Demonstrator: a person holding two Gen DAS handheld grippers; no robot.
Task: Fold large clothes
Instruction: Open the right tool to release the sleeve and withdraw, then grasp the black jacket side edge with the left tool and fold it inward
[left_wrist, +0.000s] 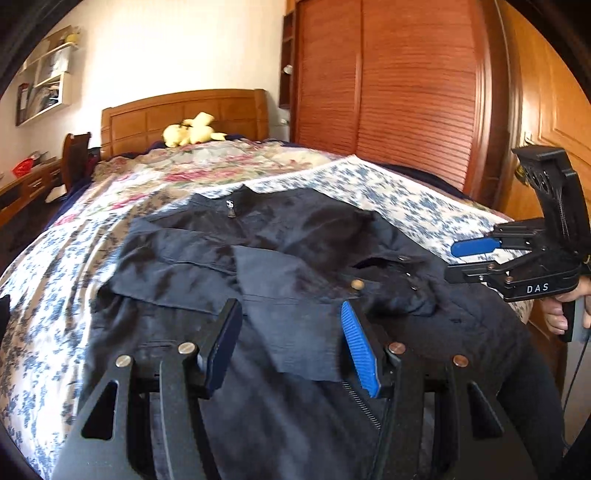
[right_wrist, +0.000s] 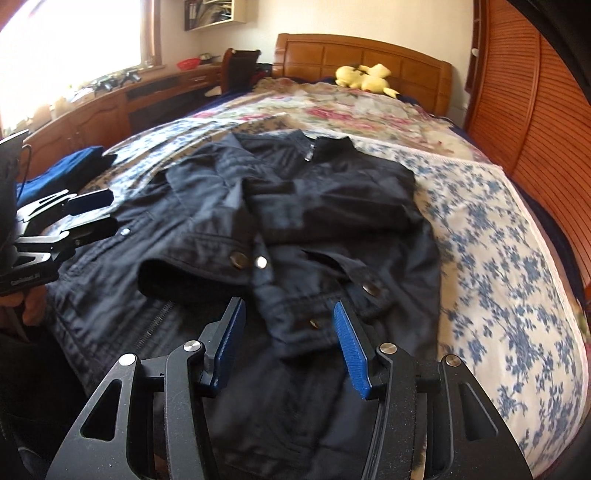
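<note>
Bedroom, floral bedspread (right_wrist: 498, 236) under dark jacket (right_wrist: 325, 206) lying flat, both sleeves crossed over chest; left gripper (left_wrist: 291, 343) and right gripper (right_wrist: 288, 350) hover above hem, jaws spread, empty; sleeve fold looks done; next: pinch hem corners, fold toward collar

Floral bed (right_wrist: 498, 229), dark jacket (right_wrist: 295, 221), yellow plush (right_wrist: 364, 77)

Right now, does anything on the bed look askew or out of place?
Nothing is damaged or spilled. The dark jacket lies on the bed with both sleeves crossed over its front, the cuffs overlapping unevenly, so the fold looks rumpled, not square. Both grippers are open, holding nothing.
</note>
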